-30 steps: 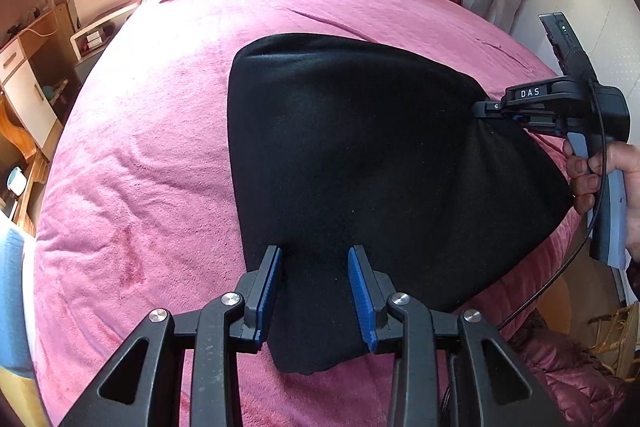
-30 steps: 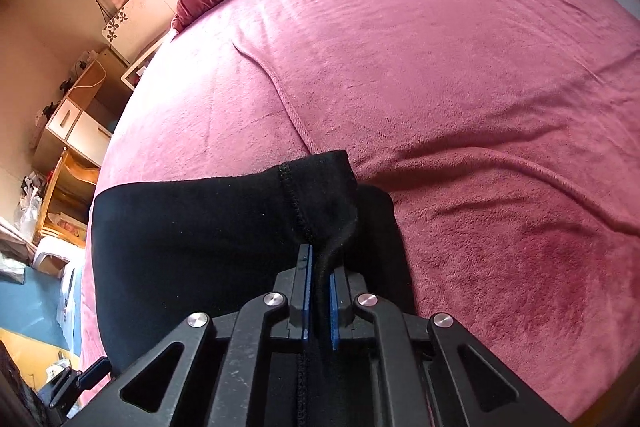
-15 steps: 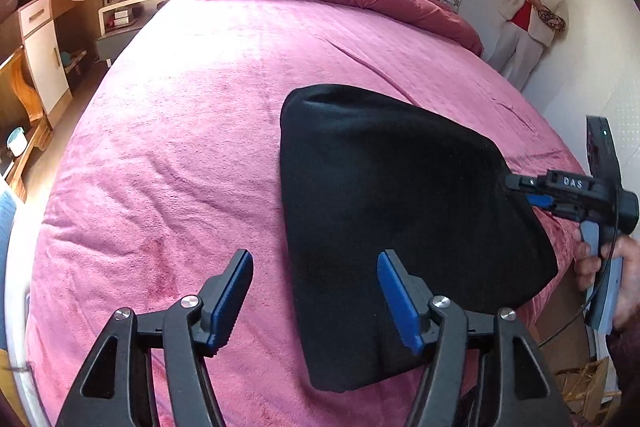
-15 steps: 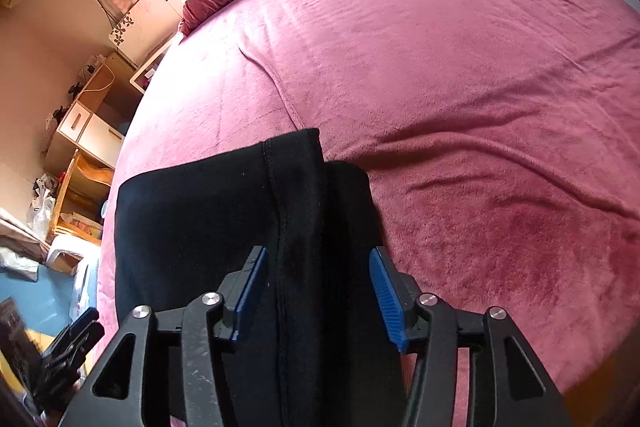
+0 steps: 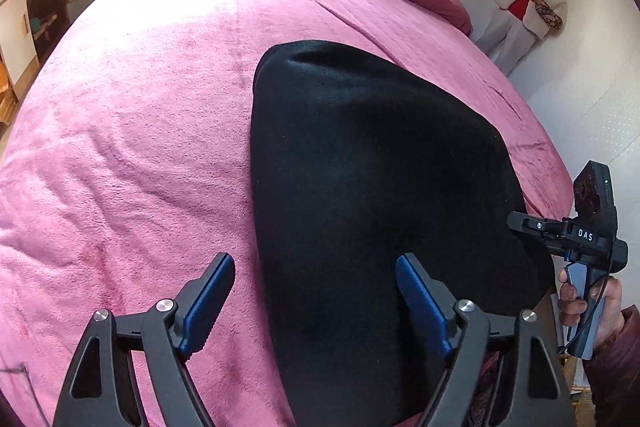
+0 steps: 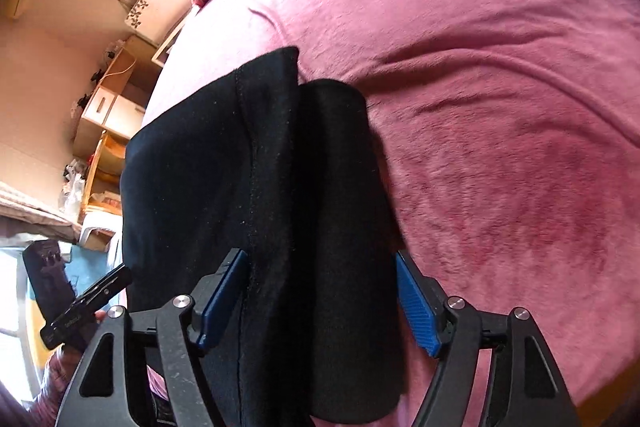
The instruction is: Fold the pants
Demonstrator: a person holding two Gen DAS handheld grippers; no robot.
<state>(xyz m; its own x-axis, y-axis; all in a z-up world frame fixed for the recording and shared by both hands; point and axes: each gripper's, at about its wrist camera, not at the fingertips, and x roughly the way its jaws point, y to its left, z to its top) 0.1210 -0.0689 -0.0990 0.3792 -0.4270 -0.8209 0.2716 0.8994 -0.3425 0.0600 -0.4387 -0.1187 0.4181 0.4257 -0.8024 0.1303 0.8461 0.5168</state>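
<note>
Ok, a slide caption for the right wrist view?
Right gripper open above folded black pants lying on pink bedspread.

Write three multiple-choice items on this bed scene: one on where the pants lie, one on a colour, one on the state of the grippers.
1. The black pants lie:
A. on the pink blanket
B. on the floor
C. on a chair

2. The gripper pads are:
A. red
B. blue
C. white

3. The left gripper and right gripper are:
A. both clamped on cloth
B. one shut
C. both open

Answers: 1 A, the pants rest folded on the blanket; 2 B, blue strips line the fingers; 3 C, both jaws have just been opening and their pads stand apart, pinching no cloth.
</note>
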